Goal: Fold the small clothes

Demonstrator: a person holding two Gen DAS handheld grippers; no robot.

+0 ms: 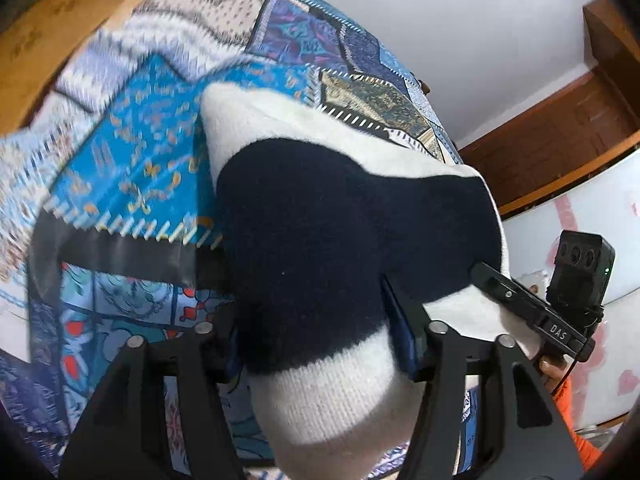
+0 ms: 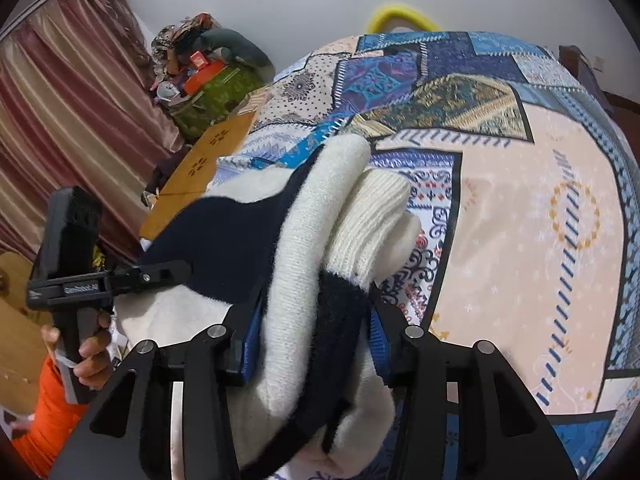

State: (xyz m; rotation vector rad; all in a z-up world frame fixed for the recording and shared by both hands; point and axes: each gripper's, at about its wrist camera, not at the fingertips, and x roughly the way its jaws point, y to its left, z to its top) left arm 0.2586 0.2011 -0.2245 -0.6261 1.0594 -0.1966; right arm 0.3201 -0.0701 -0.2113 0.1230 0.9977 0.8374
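Observation:
A white and navy knit garment [image 1: 320, 220] hangs bunched over the patchwork bedspread [image 1: 132, 168]. My left gripper [image 1: 316, 332] is shut on it, its blue pads pressing a thick white and navy fold from both sides. In the right wrist view the same garment [image 2: 312, 248] is folded over itself, and my right gripper [image 2: 314, 324] is shut on a thick layered edge. The right gripper [image 1: 516, 300] also shows at the left view's right edge, its finger against the cloth. The left gripper [image 2: 132, 276] appears at the right view's left, held by a hand [image 2: 90, 352] in an orange sleeve.
The bedspread [image 2: 520, 220] stretches far and right of the garment. A brown patterned board [image 2: 208, 160] lies beside it. A cluttered pile on green cloth [image 2: 208, 92] and a striped curtain [image 2: 60, 100] stand beyond. A wooden door frame [image 1: 560, 140] is at the right.

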